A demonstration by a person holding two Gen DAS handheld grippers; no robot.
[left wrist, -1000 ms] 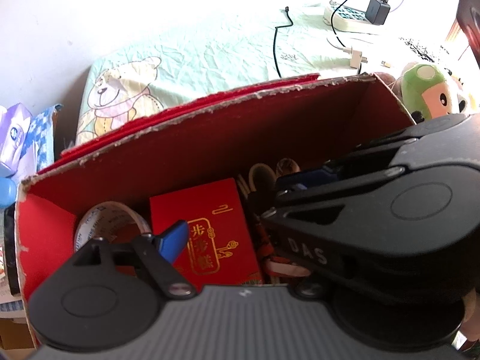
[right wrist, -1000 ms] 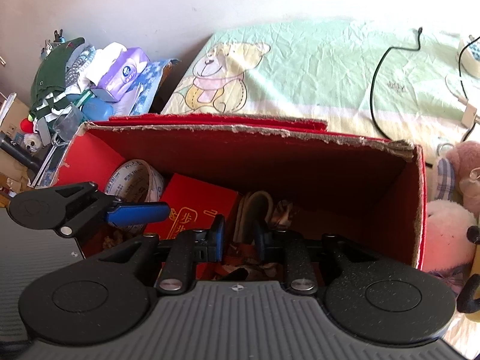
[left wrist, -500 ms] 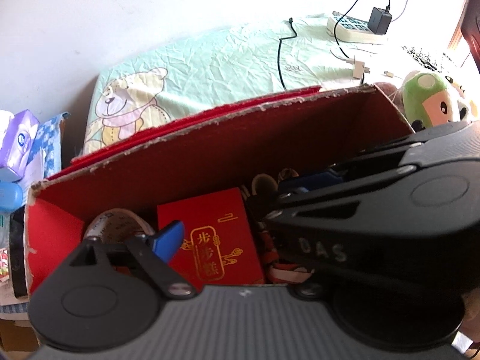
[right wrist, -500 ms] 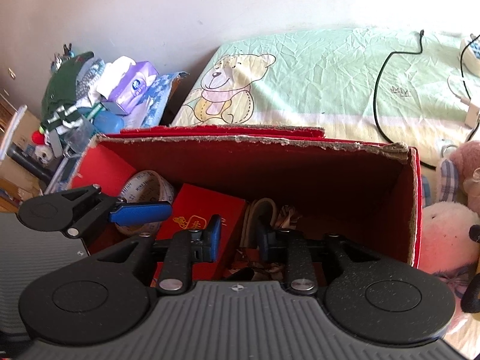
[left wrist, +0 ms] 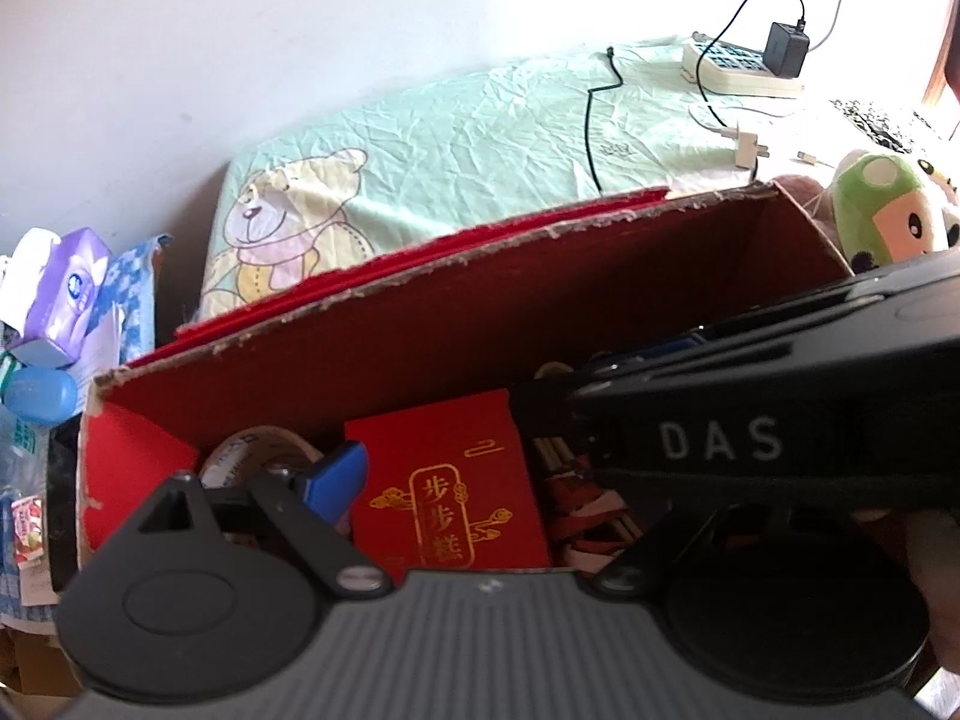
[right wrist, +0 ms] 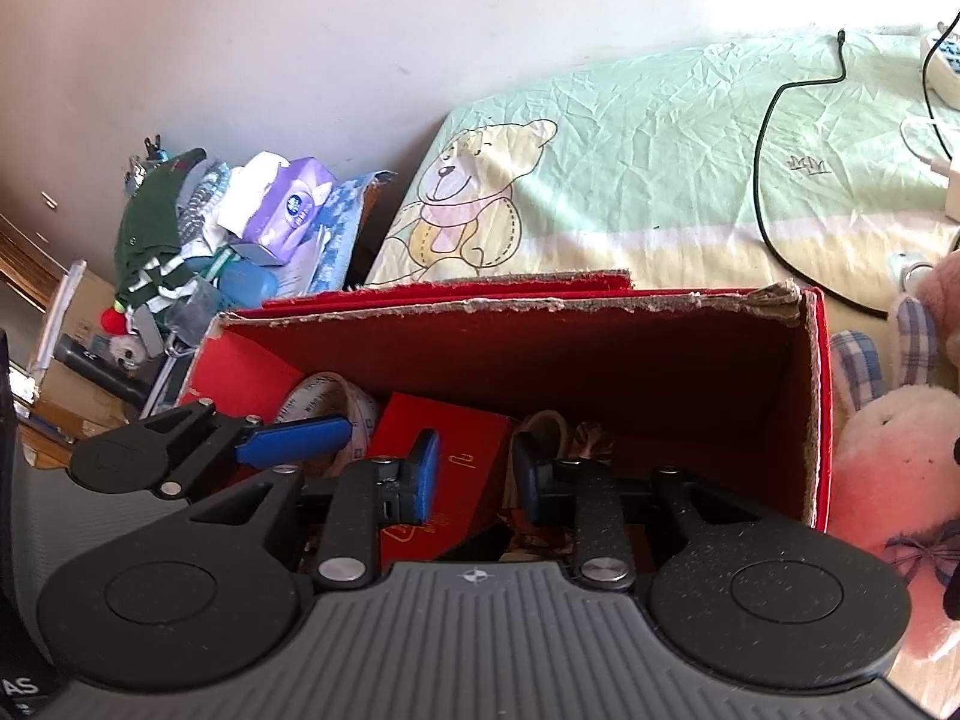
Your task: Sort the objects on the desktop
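Both jaws parted, empty, side by side over red box (right wrist: 600, 354).

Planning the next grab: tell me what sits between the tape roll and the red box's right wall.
In the right wrist view: a red envelope, then a tangle of cords, beyond the tape roll, inside the red box.

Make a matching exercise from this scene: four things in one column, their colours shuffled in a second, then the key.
Things:
1. storage box
2. tissue pack
3. charging cable
4. bedsheet

Colours:
A. pale green
B. red
C. purple
D. black

Pairs: 1-B, 2-C, 3-D, 4-A
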